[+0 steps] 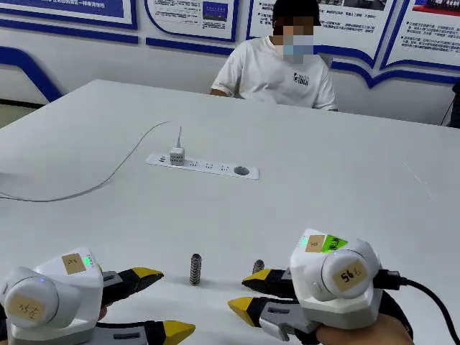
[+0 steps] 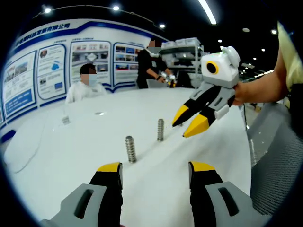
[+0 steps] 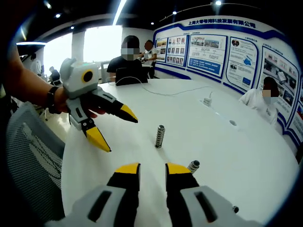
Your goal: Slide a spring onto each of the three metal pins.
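Your left claw point(image 1: 164, 302) sits nearest, low at the left of the head view. Its yellow-tipped jaws are spread wide with nothing between them. Your right claw point(image 1: 246, 291) faces it from the right, its jaws parted too and empty, though the gap looks narrower in its own view.

Between the two claws, on the white table point(image 1: 323, 187), a spring point(image 1: 195, 269) stands upright. It is a dull grey coil with its turns tightly stacked, and you cannot tell whether a pin runs inside it. A second spring point(image 1: 259, 266) stands just behind the right claw's upper jaw, which hides its lower part in the head view.

The right gripper view shows that second spring whole, just past the right-hand jaw tip, with a shiny rounded cap on top. It also catches a small dark round thing point(image 3: 235, 209) on the table at the lower right, too small to identify. The left gripper view shows both springs standing apart, with the right claw near the farther one and not touching it.

Farther across the table, the head view adds a white power strip point(image 1: 203, 165) with a charger point(image 1: 177, 155) plugged in. A thin cable point(image 1: 86, 188) runs off to the left, and a person point(image 1: 277, 68) sits at the far edge.
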`<control>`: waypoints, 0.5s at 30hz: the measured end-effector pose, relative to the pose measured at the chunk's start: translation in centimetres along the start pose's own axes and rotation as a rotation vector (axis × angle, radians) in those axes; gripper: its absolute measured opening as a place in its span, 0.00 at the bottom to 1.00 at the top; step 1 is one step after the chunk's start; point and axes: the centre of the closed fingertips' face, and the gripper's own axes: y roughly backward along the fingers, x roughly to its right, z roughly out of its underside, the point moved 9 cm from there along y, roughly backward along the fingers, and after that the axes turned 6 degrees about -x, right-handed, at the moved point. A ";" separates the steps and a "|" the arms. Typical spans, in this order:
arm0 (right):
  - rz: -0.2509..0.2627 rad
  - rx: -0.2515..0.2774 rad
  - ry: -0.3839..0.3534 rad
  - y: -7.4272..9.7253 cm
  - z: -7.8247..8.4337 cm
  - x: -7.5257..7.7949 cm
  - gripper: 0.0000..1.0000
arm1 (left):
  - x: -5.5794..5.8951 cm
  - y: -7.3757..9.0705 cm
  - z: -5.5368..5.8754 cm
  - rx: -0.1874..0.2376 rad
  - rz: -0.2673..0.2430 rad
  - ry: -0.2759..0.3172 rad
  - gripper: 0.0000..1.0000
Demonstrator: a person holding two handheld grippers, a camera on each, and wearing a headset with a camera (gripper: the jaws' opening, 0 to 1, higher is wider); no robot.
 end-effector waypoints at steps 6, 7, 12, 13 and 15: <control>0.029 0.006 -0.017 1.5 0.7 1.0 0.23 | 0.1 0.0 -0.1 0.000 0.001 -0.003 0.58; 0.034 0.008 -0.018 1.8 0.9 1.2 0.23 | 0.1 0.0 -0.1 0.000 0.001 -0.004 0.58; 0.047 0.003 -0.021 2.9 1.9 1.5 0.25 | 0.2 0.0 -0.1 -0.001 0.002 -0.004 0.59; 0.049 0.002 -0.024 3.1 2.1 1.6 0.25 | 0.2 0.0 -0.1 -0.001 0.002 -0.005 0.59; 0.051 0.006 -0.032 3.5 2.4 1.7 0.26 | 0.3 0.1 -0.1 -0.001 0.002 -0.004 0.59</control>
